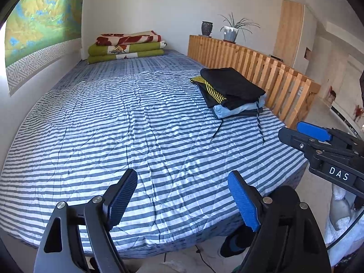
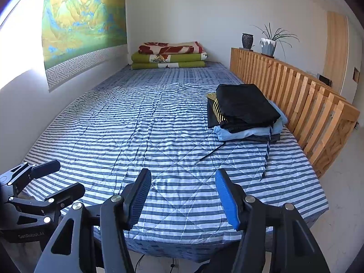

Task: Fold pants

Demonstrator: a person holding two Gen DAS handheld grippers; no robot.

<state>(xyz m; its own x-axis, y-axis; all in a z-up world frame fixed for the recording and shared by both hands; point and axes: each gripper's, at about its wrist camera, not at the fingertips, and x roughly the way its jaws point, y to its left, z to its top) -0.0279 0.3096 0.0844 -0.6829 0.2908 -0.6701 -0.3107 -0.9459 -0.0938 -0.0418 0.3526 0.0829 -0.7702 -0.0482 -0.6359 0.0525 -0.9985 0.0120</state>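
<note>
A stack of folded pants (image 1: 232, 91) (image 2: 245, 111) lies on the right side of the striped bed (image 1: 127, 122) (image 2: 141, 136), next to the wooden rail. Black pants are on top, with yellow-striped and light blue ones beneath; drawstrings trail toward the bed's near edge. My left gripper (image 1: 183, 199) hovers open over the near edge of the bed, holding nothing. My right gripper (image 2: 183, 196) is open and empty too, also above the near edge. Each gripper shows in the other's view: the right gripper (image 1: 318, 143) at the right, the left gripper (image 2: 52, 182) at the left.
Folded quilts (image 1: 127, 47) (image 2: 170, 55) are stacked at the bed's far end. A slatted wooden rail (image 1: 257, 68) (image 2: 293, 97) with two plant pots (image 1: 229, 33) (image 2: 268, 45) borders the right side. A wall hanging (image 1: 41, 20) (image 2: 84, 20) covers the left wall. A cable lies on the floor below.
</note>
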